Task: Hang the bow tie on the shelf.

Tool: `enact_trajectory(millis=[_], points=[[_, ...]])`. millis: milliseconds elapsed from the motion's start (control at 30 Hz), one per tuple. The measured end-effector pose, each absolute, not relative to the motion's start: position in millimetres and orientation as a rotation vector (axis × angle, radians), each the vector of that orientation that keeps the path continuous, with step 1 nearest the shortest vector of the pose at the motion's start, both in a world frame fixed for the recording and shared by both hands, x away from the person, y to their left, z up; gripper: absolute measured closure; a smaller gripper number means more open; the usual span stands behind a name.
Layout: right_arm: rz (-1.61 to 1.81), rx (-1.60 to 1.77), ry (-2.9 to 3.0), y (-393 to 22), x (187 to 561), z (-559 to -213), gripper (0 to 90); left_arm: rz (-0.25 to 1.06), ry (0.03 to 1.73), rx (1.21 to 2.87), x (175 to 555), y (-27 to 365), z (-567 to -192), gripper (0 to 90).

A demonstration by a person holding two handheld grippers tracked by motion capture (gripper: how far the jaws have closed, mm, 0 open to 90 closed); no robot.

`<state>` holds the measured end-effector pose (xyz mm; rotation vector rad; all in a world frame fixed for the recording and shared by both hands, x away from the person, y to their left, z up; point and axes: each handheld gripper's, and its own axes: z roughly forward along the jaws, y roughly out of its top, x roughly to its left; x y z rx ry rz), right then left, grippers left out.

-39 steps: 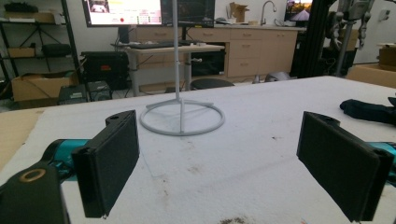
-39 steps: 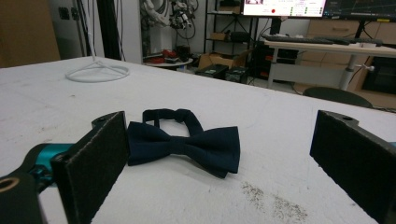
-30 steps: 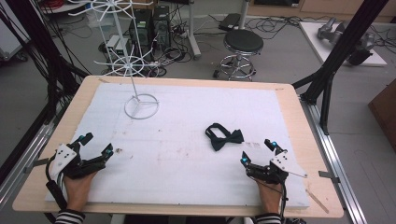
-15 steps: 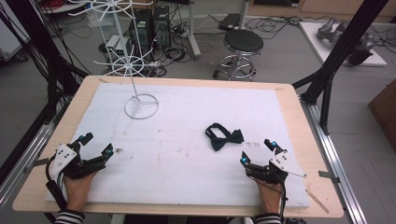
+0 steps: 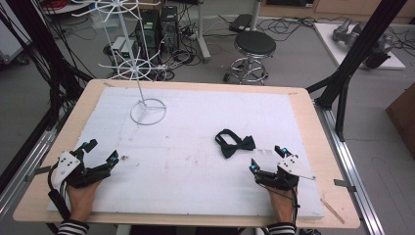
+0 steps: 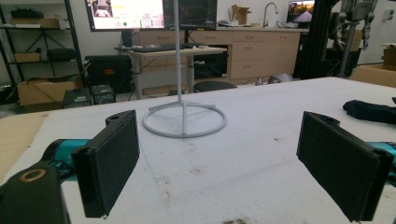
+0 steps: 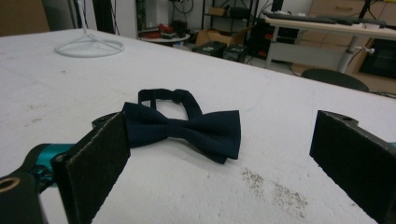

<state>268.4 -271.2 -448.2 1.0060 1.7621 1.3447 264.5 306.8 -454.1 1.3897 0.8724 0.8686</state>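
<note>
Nothing is picked up yet, so the work looks to be at its very start. The bow tie [image 5: 235, 145] lies flat on the white pad of the bench [image 5: 313, 147], right of the middle and nearer the front edge than the back, with its strap looped behind it. The right gripper [image 5: 266, 157] rests near the front right corner, just short of the tie, its jaws spread wide and empty; in the right gripper view the bow tie [image 7: 187, 128] sits between and beyond the two jaws, apart from both. The left gripper [image 5: 102, 152] rests near the front left corner, also wide open and holding nothing, well apart from the tie. In its own view it faces the ring base of the white stand [image 6: 185, 120], which stands toward the back left corner [image 5: 148, 110] with its hooks bare. Judging by this layout, the likely job is to take the tie and hang it on the stand; the reach, the grasp, the carry and the hanging all remain to be done
</note>
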Motion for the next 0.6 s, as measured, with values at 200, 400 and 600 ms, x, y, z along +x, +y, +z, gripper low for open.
enact_trajectory(millis=[200, 400, 600], points=[[1.334, 1.022, 1.794, -273, 271, -440, 3.9, 0.871, 0.872, 1.39, 265, 307, -454, 13.5], [1.31, 0.995, 1.867, -267, 277, -422, 3.9, 0.873, 0.873, 1.39, 264, 307, -454, 13.5], [1.291, 0.967, 1.906, -259, 286, -402, 3.8, 0.872, 0.874, 1.388, 264, 307, -454, 13.6]])
